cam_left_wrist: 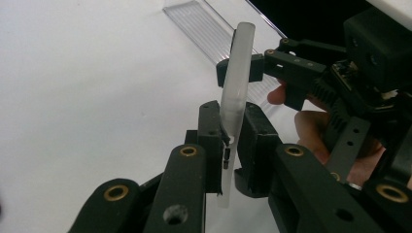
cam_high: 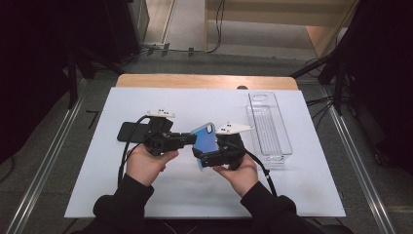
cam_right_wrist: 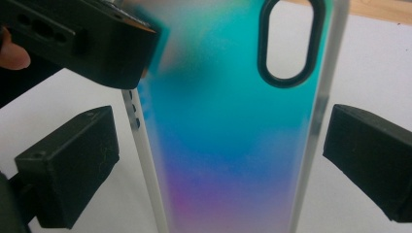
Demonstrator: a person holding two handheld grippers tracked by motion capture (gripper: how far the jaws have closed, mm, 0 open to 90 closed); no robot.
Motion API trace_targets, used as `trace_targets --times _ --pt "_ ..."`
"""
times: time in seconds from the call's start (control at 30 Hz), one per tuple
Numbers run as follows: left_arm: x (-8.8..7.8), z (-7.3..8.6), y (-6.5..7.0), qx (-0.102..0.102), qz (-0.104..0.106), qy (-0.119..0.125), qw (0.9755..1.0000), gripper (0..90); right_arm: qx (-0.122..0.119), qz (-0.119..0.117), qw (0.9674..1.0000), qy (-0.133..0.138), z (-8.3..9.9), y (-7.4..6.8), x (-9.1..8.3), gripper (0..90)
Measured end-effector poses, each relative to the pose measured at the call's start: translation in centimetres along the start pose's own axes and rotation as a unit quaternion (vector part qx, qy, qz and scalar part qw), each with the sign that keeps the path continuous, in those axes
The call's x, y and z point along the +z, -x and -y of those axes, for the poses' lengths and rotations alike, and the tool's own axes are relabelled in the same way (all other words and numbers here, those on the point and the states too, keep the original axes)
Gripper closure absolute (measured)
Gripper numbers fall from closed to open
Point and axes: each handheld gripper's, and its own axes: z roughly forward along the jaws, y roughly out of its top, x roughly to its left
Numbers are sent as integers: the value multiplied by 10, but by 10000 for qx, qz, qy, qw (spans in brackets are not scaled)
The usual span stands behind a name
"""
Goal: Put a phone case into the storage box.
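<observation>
phone case: a translucent phone case (cam_high: 205, 139) with a blue-to-purple sheen and an oval camera cutout, held up above the table between the two hand-held grippers, well clear of the white sheet.
left hand-held gripper: the left hand-held gripper (cam_left_wrist: 232, 145) pinches the case edge-on; in the left gripper view its two black pads press on both faces of the thin case near one end.
right hand-held gripper: the right hand-held gripper (cam_right_wrist: 221, 160) has its jaws spread on either side of the case; in the right gripper view a gap shows between each pad and the case's long edges, so it does not press on it.
case orientation: roughly upright on its edge and tilted, the camera cutout toward the far end in the high view.
hands: the person's left hand (cam_high: 146, 163) and right hand (cam_high: 238, 176) come in from the bottom, in dark sleeves.
table: a wooden table (cam_high: 204, 81) covered by a white sheet (cam_high: 160, 195).
clear tray: a long clear plastic tray (cam_high: 269, 127) lies on the sheet at the right, apart from the grippers.
dark phone: a flat dark phone (cam_high: 130, 130) lies on the sheet just behind the left gripper.
</observation>
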Motion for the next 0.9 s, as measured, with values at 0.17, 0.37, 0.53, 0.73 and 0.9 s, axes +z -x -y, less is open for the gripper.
trace_targets --times 0.17,0.37,0.53,0.73,0.9 --pt "2 1 1 -30 80 -17 10000 808 -58 45 10000 -30 0 -2 3 0" --pt "4 1 5 15 72 -58 10000 806 -138 82 9999 61 1 -4 1 165" --pt "2 1 3 2 130 -25 9999 788 -216 98 9997 51 1 -4 0 173" --pt "-8 -2 -3 -112 278 218 9993 564 -190 147 9997 24 1 0 0 174" --pt "-13 -2 -7 13 302 250 9992 458 -121 217 9997 3 0 8 -1 174"
